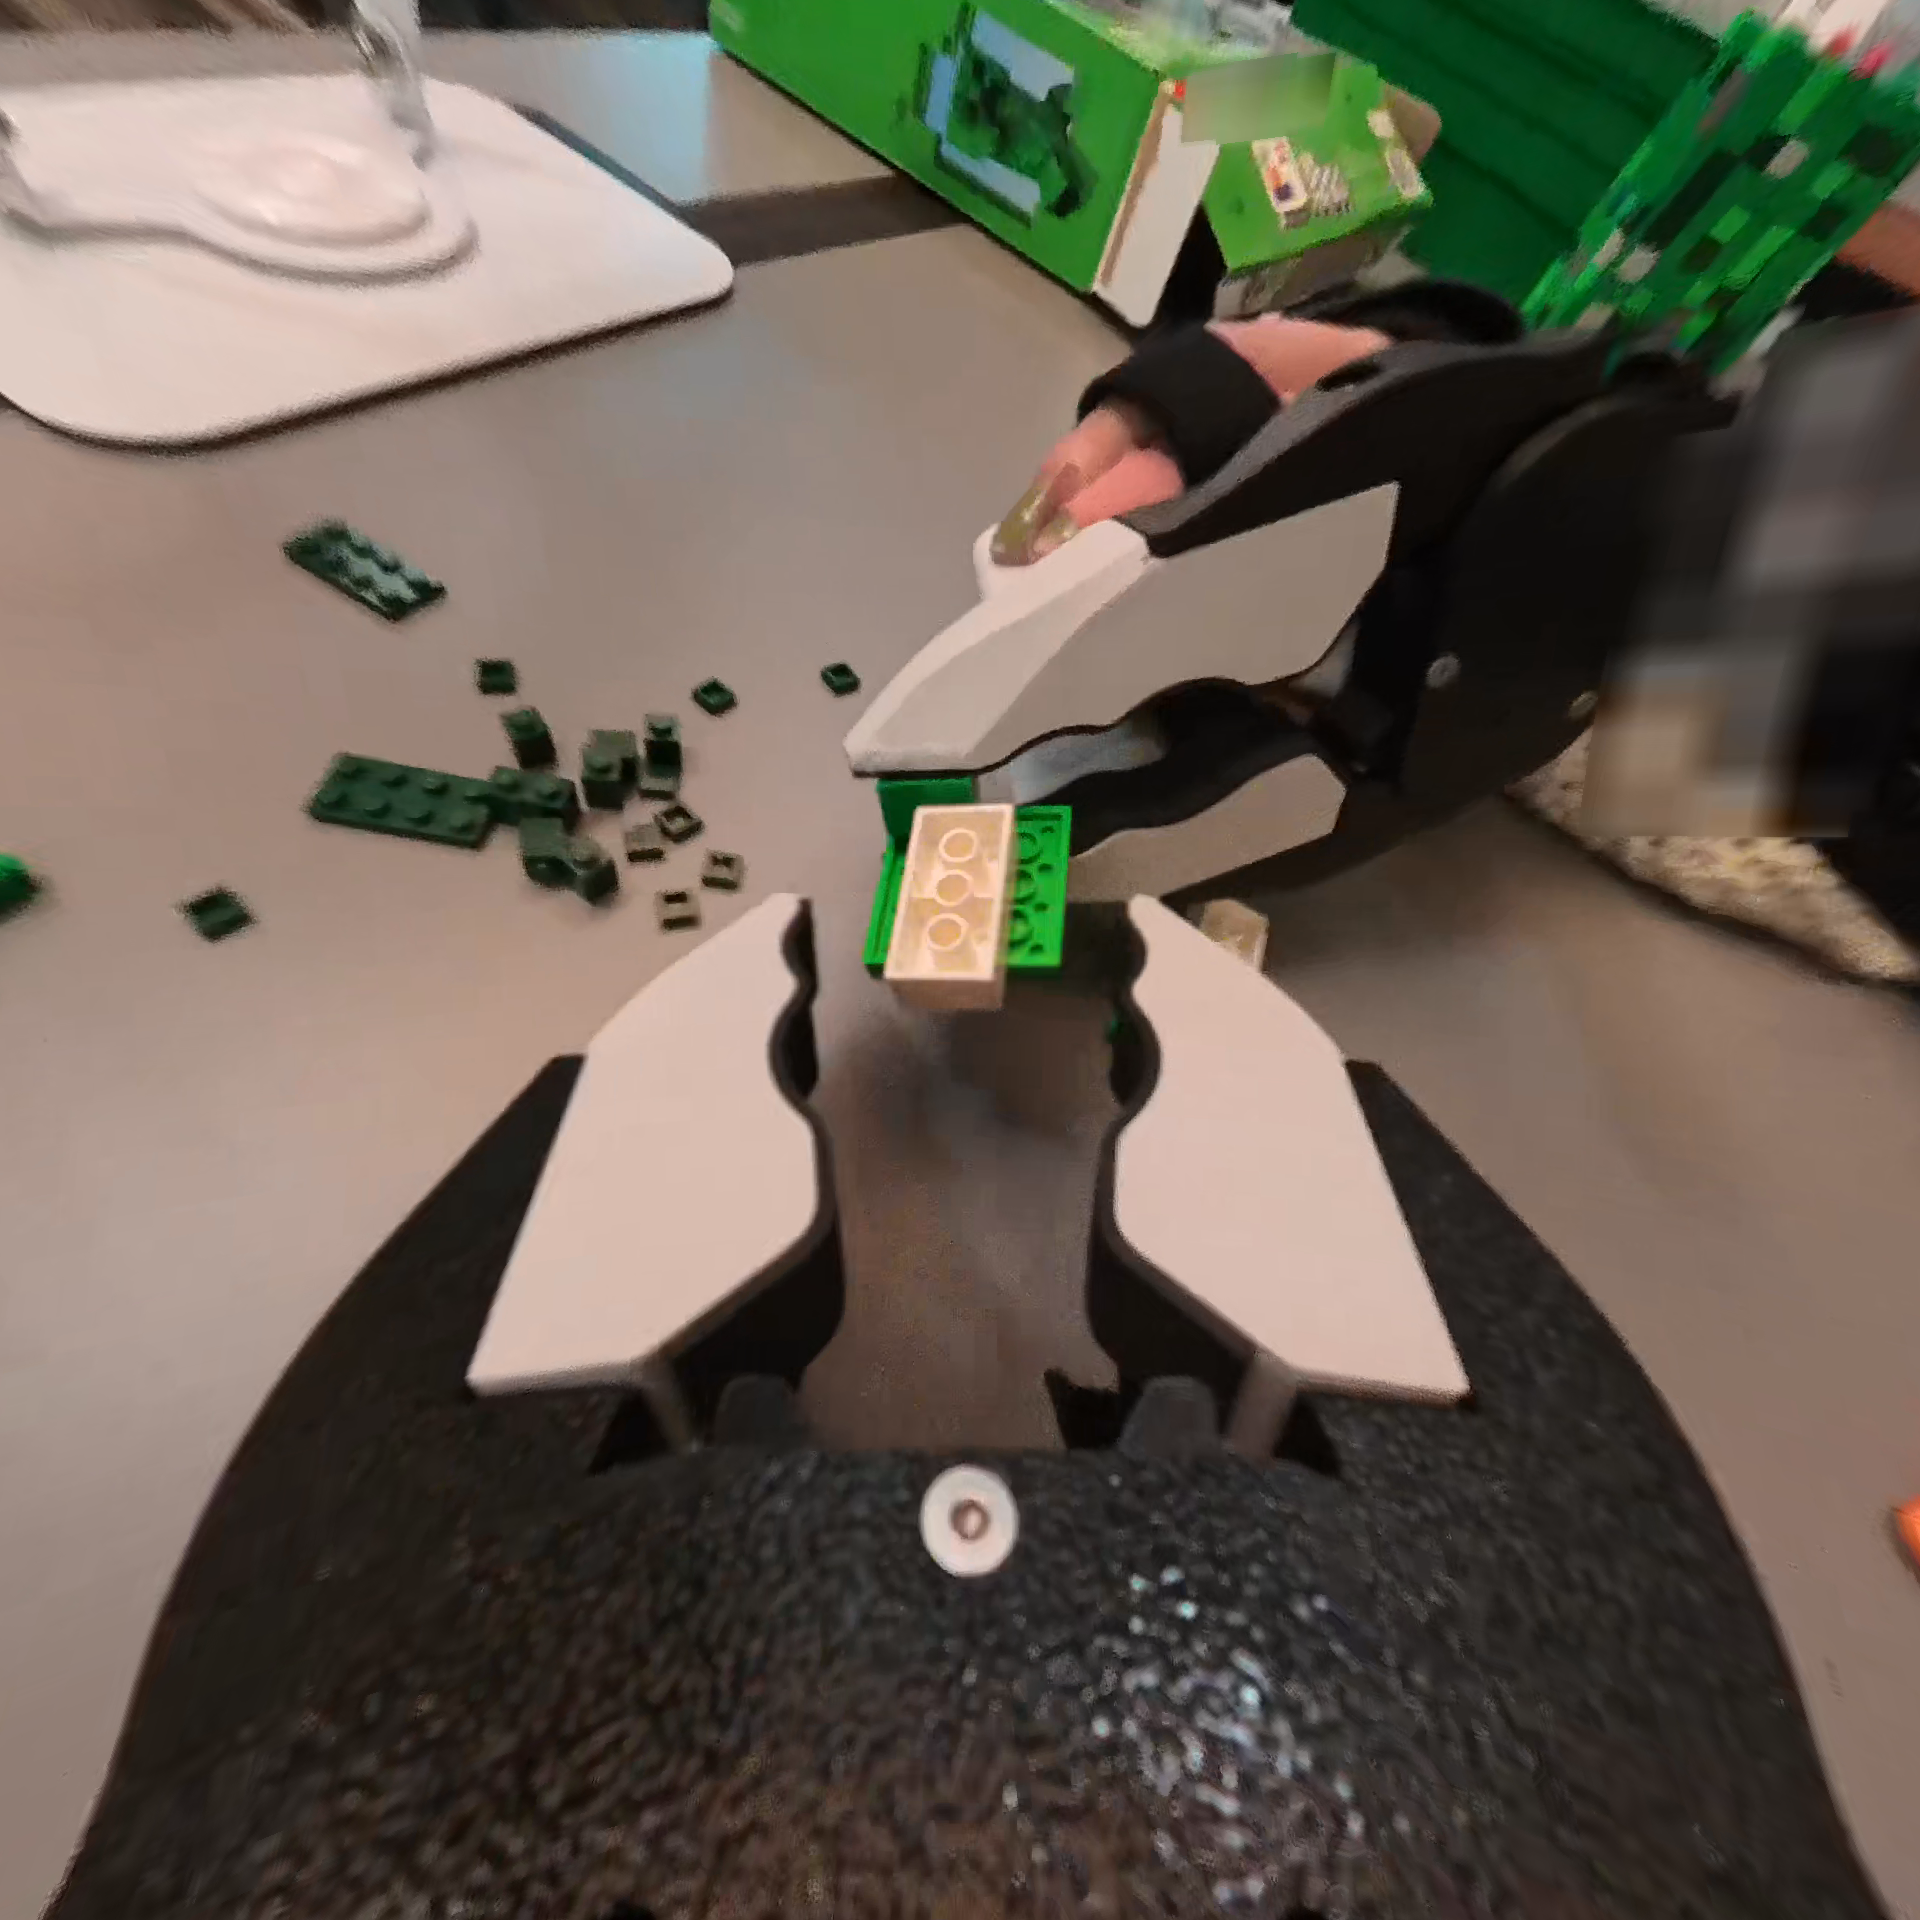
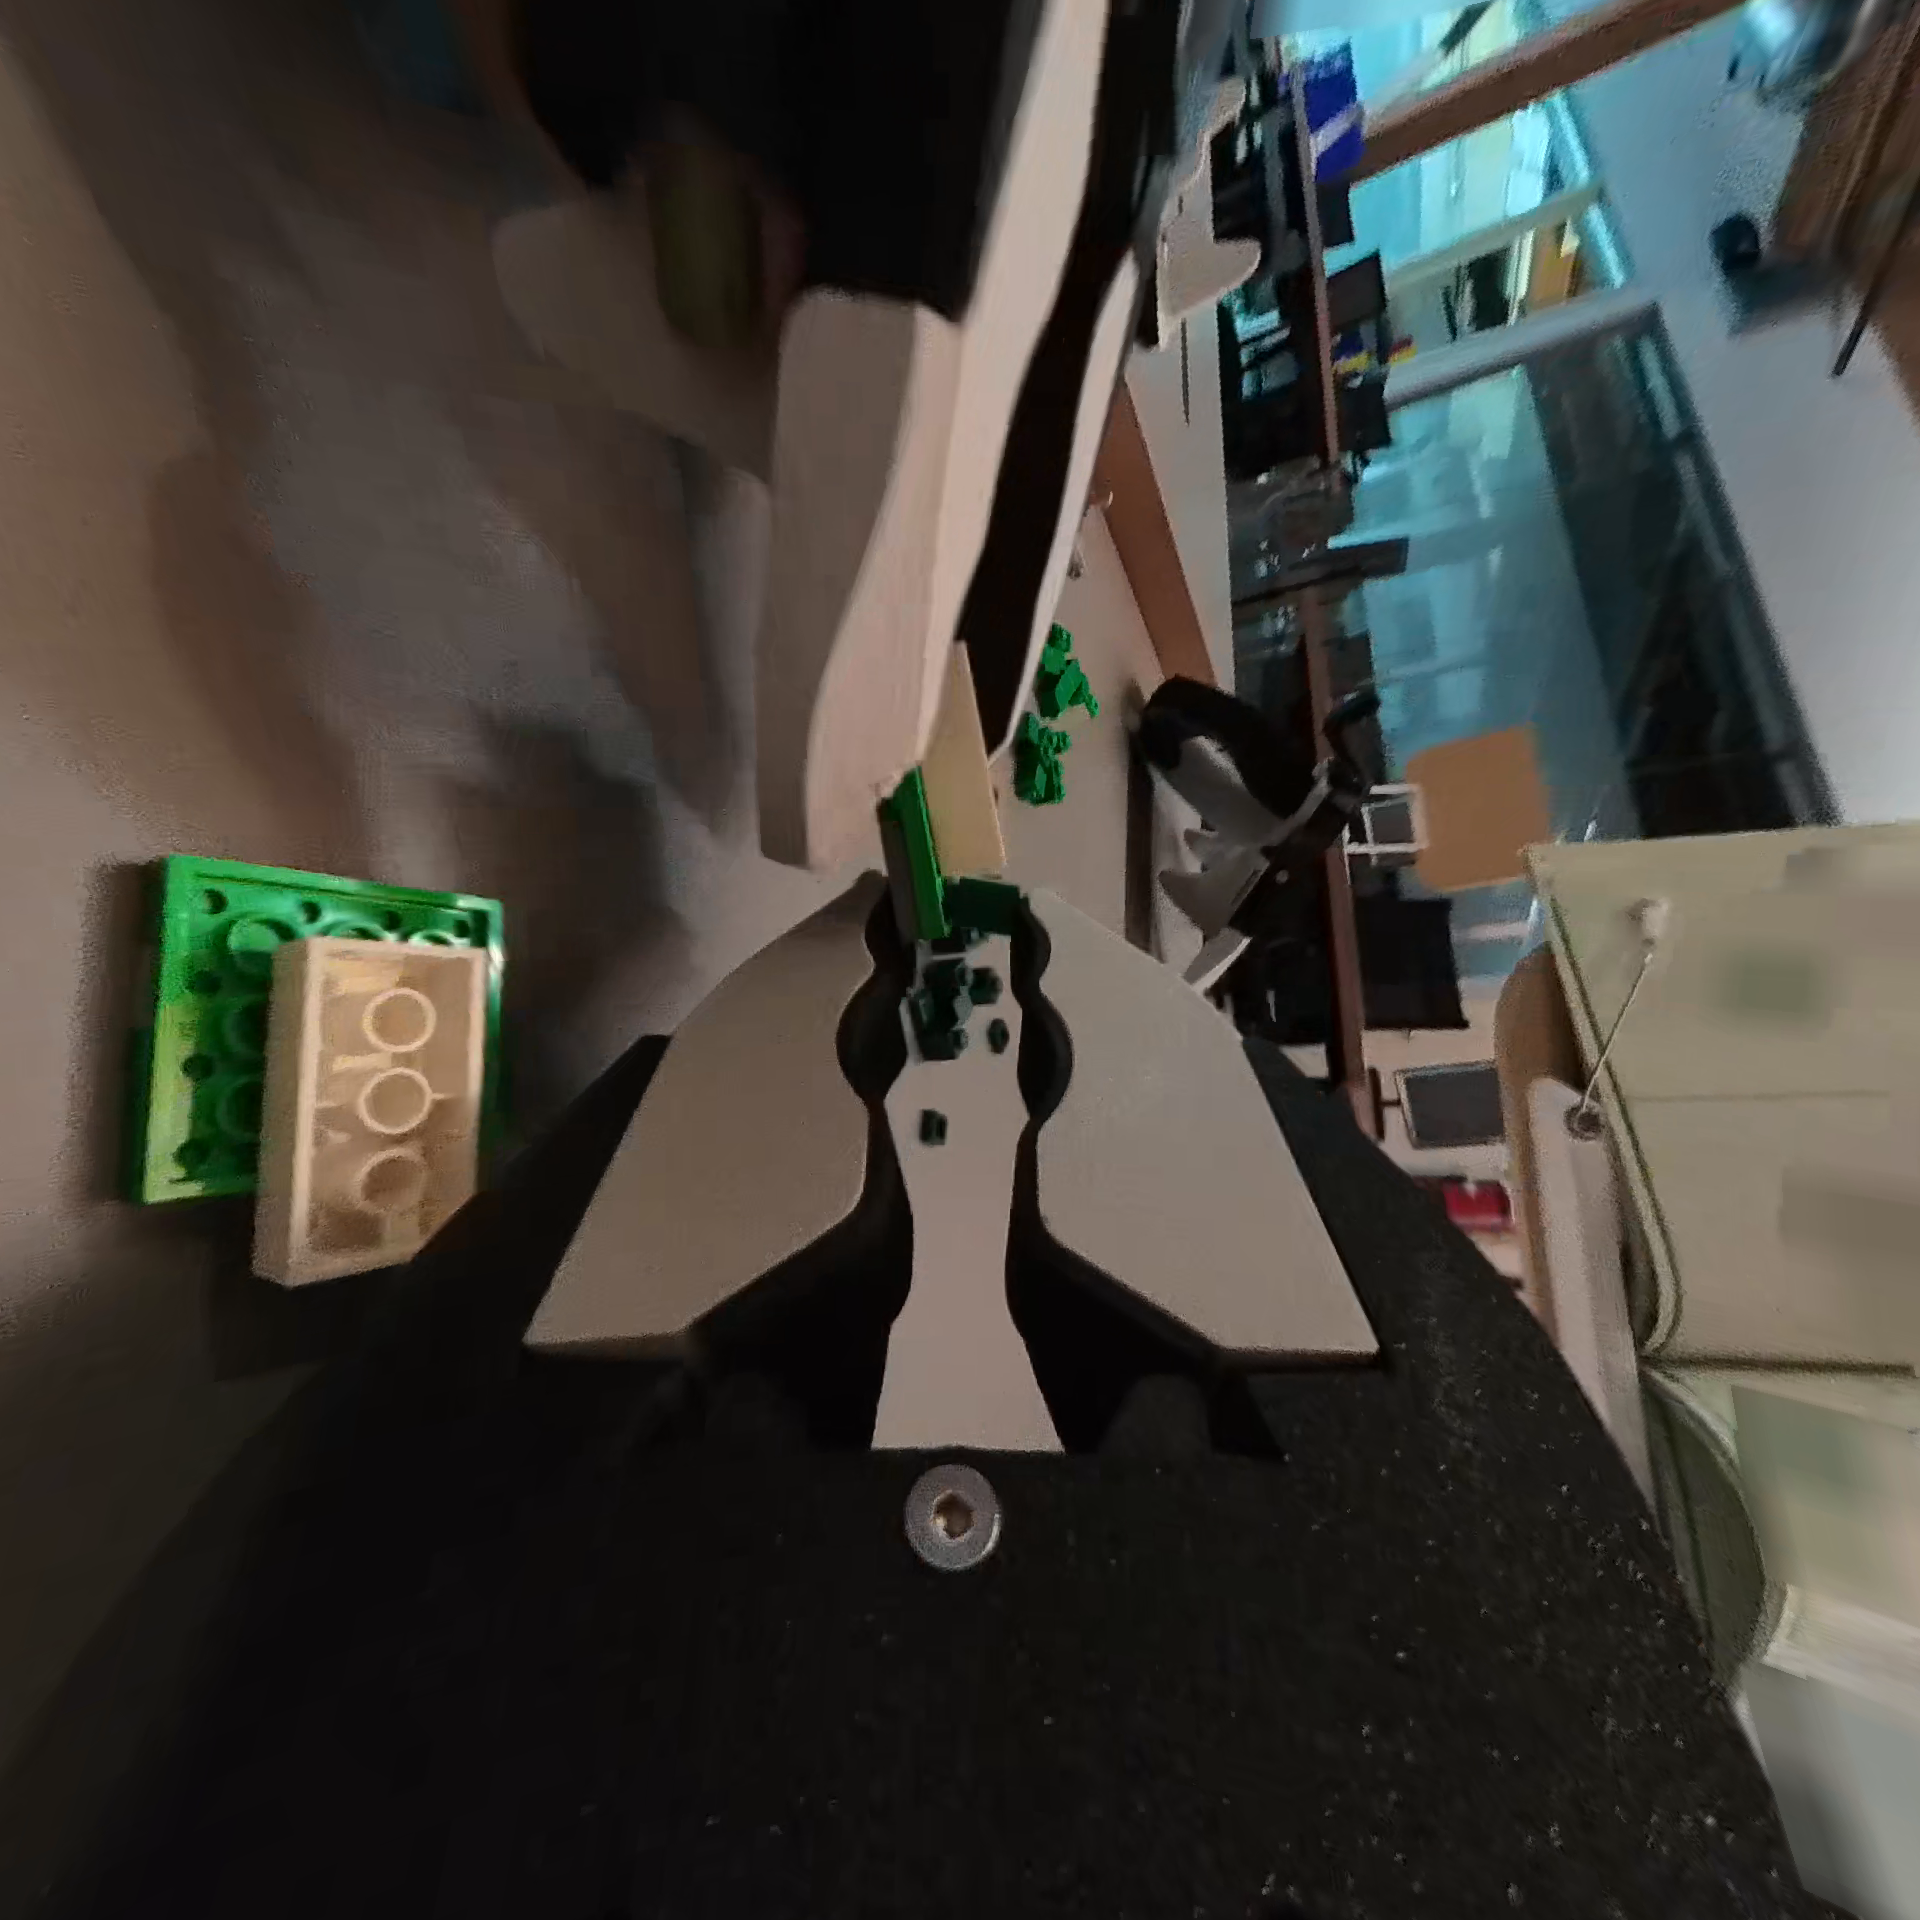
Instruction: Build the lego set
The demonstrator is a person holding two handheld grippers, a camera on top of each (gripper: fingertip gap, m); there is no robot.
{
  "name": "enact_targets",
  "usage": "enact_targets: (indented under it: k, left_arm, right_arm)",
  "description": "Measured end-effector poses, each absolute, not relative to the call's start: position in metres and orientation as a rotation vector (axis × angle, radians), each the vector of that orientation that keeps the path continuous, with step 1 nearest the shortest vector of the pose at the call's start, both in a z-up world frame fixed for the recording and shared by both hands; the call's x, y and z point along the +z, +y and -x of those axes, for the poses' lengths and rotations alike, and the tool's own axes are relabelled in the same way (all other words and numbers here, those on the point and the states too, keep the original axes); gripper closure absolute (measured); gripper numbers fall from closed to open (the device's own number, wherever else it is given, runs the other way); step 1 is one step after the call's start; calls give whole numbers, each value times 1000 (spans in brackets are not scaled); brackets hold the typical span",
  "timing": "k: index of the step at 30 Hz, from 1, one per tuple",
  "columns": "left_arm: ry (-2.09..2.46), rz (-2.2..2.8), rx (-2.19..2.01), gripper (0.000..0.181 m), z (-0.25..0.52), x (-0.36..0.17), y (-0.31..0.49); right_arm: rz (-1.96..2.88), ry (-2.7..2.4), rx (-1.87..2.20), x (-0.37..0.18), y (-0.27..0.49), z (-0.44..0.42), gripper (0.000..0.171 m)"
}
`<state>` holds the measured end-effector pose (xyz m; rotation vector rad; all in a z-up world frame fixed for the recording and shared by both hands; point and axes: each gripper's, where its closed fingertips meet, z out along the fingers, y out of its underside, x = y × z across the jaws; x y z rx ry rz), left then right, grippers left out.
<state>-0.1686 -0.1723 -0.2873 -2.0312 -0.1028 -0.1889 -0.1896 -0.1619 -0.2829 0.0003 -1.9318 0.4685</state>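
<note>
The right gripper point(image 1: 935, 821) pinches the green plate point(image 1: 1039, 894) by one edge, a tan brick point(image 1: 951, 904) stuck beneath, above the surface point(image 1: 520, 520). The left gripper point(image 1: 966, 956) waits just beside it, fingers wide. Such a thin edge hold could let the plate twist or drop if pressed off-centre.

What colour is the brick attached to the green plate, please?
Tan, on the bright green plate; the brick shows best in the left wrist view.

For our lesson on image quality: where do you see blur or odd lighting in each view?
Left wrist view: evenly lit, motion blur smears the dark green pieces and green box. Right wrist view: dim, tilted, smeared at left; the tan brick stays fairly sharp.
</note>
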Motion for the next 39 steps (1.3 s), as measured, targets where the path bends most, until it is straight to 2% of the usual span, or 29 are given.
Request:
enact_targets:
  k: [4, 9, 11, 13, 15, 25, 39]
  left_arm:
    - [195, 2034, 364, 121, 183, -280, -175]
    - [399, 2027, 621, 136, 175, -284, -168]
    - [440, 2037, 699, 149, 178, -288, -168]
    - [469, 2045, 705, 160, 176, -292, -168]
    - [480, 2055, 691, 161, 175, -294, -168]
    - [497, 2104, 617, 162, 170, -303, -168]
    - [518, 1968, 640, 161, 162, -287, -162]
  right_arm:
    - [77, -1976, 438, -290, -151, 194, 153]
    - [92, -2019, 424, -297, -151, 194, 153]
    - [81, -2036, 430, -299, -155, 192, 153]
    - [70, -2040, 425, -300, -156, 192, 153]
    - [51, -2049, 435, -302, -156, 190, 153]
    - [-158, -2028, 295, -309, -158, 184, 149]
    - [-133, -2156, 261, -294, -151, 176, 153]
